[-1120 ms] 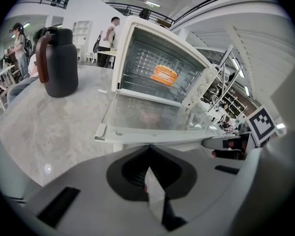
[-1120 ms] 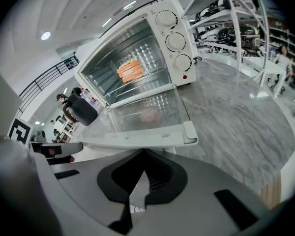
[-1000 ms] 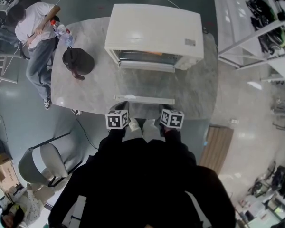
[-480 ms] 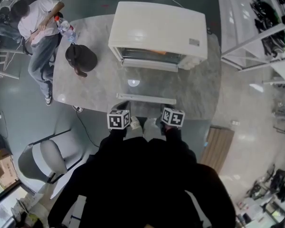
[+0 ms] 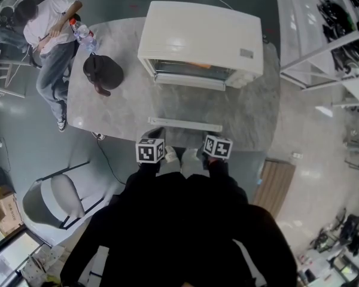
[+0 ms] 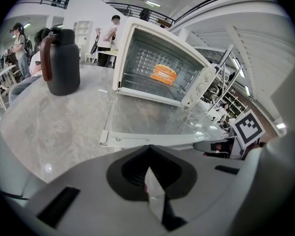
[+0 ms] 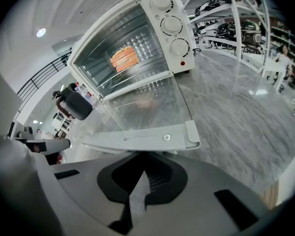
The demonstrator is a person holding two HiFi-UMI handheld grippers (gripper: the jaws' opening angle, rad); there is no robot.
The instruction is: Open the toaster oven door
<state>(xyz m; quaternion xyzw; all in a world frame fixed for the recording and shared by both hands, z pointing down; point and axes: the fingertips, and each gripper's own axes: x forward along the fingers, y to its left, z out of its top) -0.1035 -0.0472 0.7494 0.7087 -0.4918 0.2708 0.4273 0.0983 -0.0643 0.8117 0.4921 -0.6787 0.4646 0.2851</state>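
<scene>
Left tool (image 6: 150,180) closed, open door (image 6: 155,124) just ahead

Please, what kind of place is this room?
Probably a lab or workshop hall, not a home kitchen: the toaster oven stands on a large table, beside metal racks of equipment and a chair.

1. The counter (image 5: 119,109) is a grey marbled slab with rounded corners.
2. A white toaster oven (image 5: 200,40) stands at its far side, with its door (image 5: 184,125) folded down toward the near edge.
3. A dark jug (image 5: 102,73) stands left of the oven, apart from it.
4. A clear water bottle (image 5: 82,39) stands at the far left corner.
</scene>
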